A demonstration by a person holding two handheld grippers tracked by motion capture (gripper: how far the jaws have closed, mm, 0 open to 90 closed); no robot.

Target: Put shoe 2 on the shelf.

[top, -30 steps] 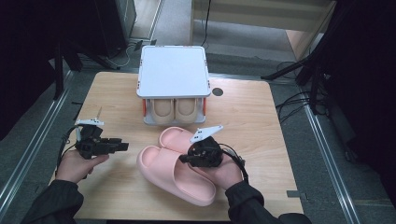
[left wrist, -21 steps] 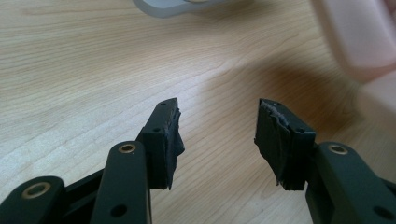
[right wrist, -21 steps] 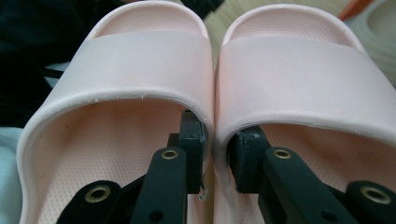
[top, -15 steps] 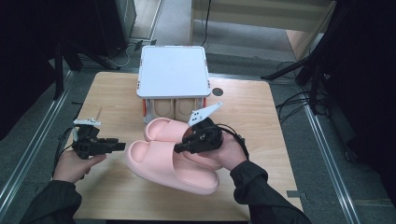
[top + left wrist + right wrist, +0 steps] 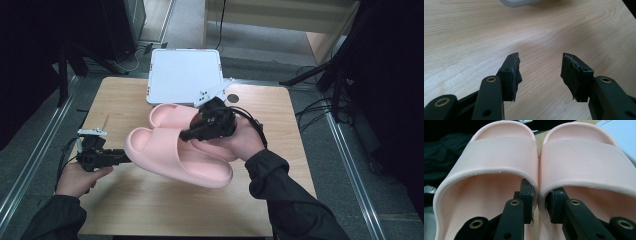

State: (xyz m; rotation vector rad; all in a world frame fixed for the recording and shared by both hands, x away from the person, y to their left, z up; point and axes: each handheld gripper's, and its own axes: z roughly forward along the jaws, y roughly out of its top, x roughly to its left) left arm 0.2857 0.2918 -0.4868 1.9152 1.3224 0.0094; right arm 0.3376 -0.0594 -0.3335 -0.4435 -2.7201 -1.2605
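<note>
Since a second ago the pair of pink slippers has left the bench top and now hangs lifted above its middle, carried toward the far edge; the right gripper has risen with it.

High view: right gripper pinches both slippers together at their inner walls. Long axis runs from the near right toward the far left, toes to the left side. White box sits at the bench's far edge. Left gripper rests low near the left edge, just beside the nearer toe.

Left gripper view: jaws wide, nothing between, bare wooden bench below.

Right gripper view: jaws narrow, clamped on the two touching inner walls of the slippers, one jaw inside each; straps ahead, toes pointing away.

Risk, as I judge it: soft foam walls could squeeze out, dropping one slipper, since only a thin edge is held
</note>
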